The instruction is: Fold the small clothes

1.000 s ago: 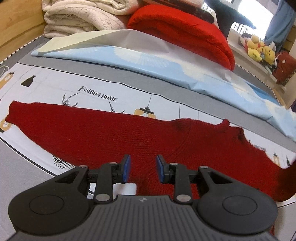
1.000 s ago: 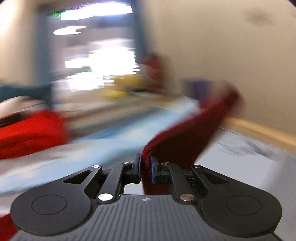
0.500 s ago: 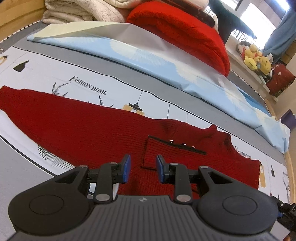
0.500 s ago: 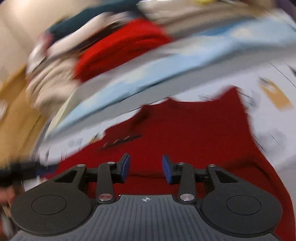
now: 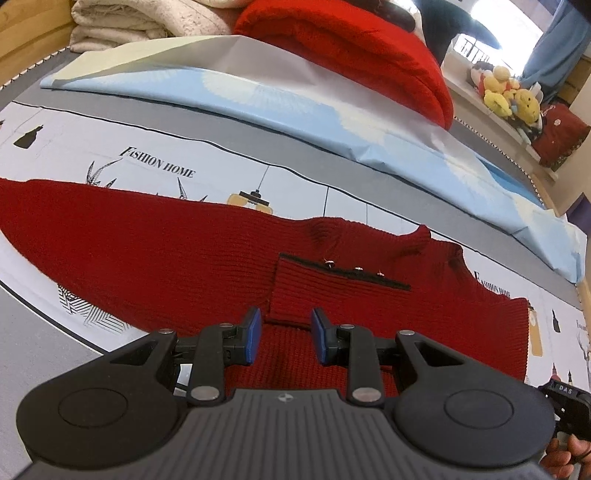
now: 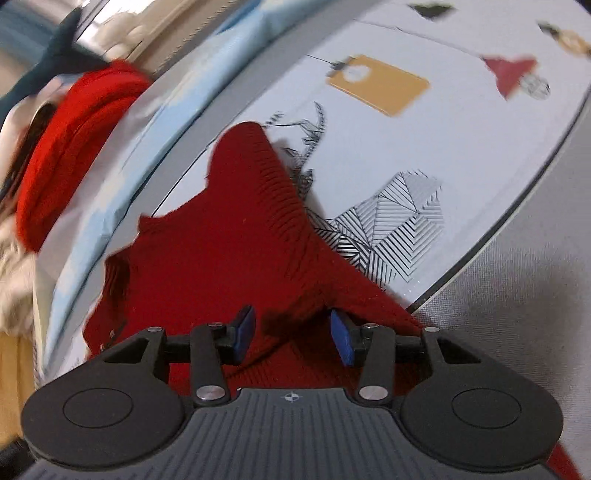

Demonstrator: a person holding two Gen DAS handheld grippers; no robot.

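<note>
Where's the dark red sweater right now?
In the left wrist view the dark red sweater lies spread on the printed sheet, just beyond the open left gripper, nearer than the light blue bedding.

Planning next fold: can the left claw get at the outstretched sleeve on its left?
Probably yes. The left claw is open above the red sweater, and the sleeve lies flat on the sheet with nothing over it.

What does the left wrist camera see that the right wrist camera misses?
Left only: the sweater's buttoned cuff, yellow plush toys and folded cream blankets. Right only: the orange tag print and striped geometric print. Both: the red sweater flat on the printed sheet, a bright red blanket, and open jaws.
</note>
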